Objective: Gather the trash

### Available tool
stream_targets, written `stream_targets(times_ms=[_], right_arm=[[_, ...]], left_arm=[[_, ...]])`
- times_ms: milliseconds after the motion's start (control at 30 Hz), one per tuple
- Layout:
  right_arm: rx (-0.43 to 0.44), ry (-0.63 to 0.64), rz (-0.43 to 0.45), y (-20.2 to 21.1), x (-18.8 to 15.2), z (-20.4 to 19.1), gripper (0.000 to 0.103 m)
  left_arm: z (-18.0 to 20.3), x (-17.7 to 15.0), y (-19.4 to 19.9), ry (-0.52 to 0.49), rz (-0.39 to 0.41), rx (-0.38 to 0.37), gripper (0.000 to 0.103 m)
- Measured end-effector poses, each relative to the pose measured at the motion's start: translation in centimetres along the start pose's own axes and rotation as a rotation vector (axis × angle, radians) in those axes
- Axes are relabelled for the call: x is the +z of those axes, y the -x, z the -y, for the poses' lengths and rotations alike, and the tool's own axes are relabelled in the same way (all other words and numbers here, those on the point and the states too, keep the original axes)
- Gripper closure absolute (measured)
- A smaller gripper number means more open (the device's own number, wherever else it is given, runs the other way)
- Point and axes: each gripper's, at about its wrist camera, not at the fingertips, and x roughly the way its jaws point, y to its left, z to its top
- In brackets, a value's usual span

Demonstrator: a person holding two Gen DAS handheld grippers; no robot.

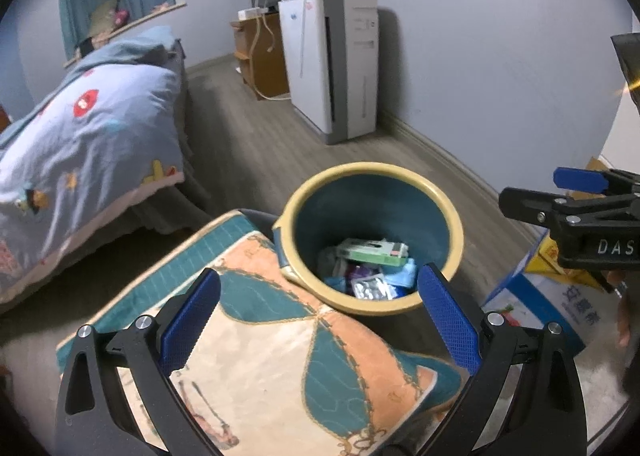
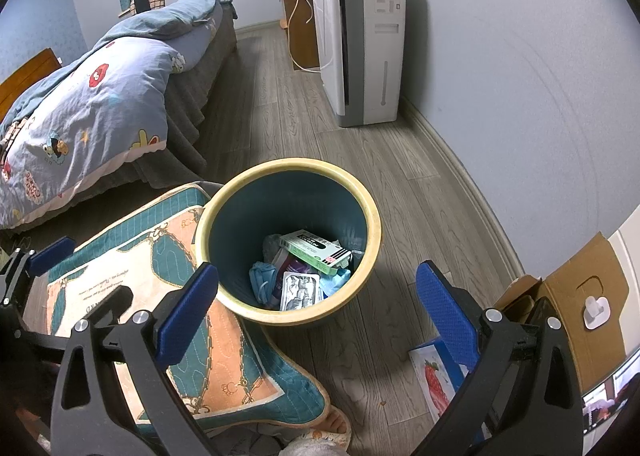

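Trash lies at the bottom of the blue bin with the yellow rim [image 2: 374, 215]: a green-and-white carton [image 2: 314, 252], a foil blister pack [image 2: 300, 290], a blue face mask [image 2: 262, 280]. That bin stands on the wood floor, touching the patterned cushion [image 2: 168, 288]. Your left gripper [image 1: 320, 316] is spread wide over the cushion, holding nothing. Your right gripper [image 2: 318, 308] gapes just as wide, empty, above the bin's near edge. Beside it sits an open cardboard box [image 2: 580, 296]; further off, the bed [image 2: 80, 107] and white air purifier [image 2: 360, 43].
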Motion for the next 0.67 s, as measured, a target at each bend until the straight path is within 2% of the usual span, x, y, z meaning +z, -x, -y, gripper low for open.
stream_targets(times_ms=[167,400,667], right_arm=[[0.000,-0.002,-0.001,0.0,-0.2,0.0,0.006],[-0.001,0.001,0.000,0.2,-0.4,0.0,0.006],[-0.004,-0.010,-0.002,0.3,-0.8,-0.3,0.006]], left_arm=[[-0.2,0.0,0.1,0.021,-0.006,0.022,0.005],[0.7,-0.2,0.5,-0.027,0.015,0.008,0.005],[1.1,-0.2,-0.1,-0.051,-0.009,0.019,0.005]])
